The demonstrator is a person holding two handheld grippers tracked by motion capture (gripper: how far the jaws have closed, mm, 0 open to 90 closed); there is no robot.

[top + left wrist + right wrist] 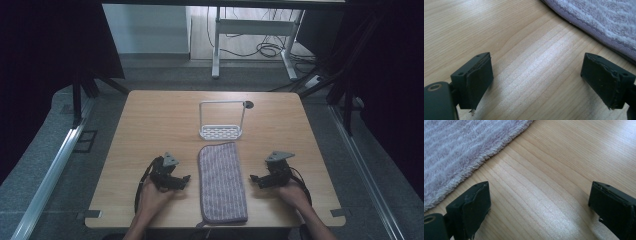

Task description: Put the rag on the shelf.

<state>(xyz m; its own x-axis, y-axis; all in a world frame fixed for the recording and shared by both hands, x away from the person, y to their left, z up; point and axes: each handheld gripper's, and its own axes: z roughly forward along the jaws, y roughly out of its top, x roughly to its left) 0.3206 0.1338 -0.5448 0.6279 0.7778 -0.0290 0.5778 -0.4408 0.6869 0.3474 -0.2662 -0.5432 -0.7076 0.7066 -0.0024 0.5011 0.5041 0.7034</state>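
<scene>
Right now a folded striped towel (222, 182) lies between my two grippers on the counter (150, 120), its long axis running away from me. Left gripper (181, 181) and right gripper (258, 180) flank it about equally, jaws wide apart and empty.

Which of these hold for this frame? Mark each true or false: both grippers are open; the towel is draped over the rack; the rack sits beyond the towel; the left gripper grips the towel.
1. Both the left gripper and right gripper are open: true.
2. The towel is draped over the rack: false, it lies flat on the table.
3. The rack sits beyond the towel: true.
4. The left gripper grips the towel: false, its fingers are apart over bare wood.
</scene>
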